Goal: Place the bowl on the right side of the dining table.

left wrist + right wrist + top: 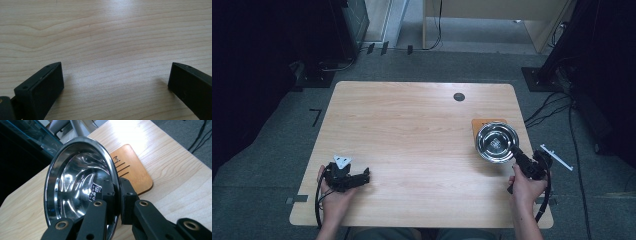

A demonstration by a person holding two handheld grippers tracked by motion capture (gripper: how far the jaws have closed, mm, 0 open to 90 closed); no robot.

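Right tongs (pixel 117 195) pinched our shiny round steel bowl's (pixel 75 177) thin rim; left tongs (pixel 115 82) lay spread over the pale wood-grain surface (pixel 112 37).

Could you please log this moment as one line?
right hand-held gripper: shut on steel bowl rim, over wooden coaster | left hand-held gripper: open, empty

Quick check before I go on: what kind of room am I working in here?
Probably a lab or recording workspace, not a kitchen: a bare wooden table stands on grey carpet, with loose cables and dark equipment stands around it, and just a steel bowl and a small wooden board laid out.
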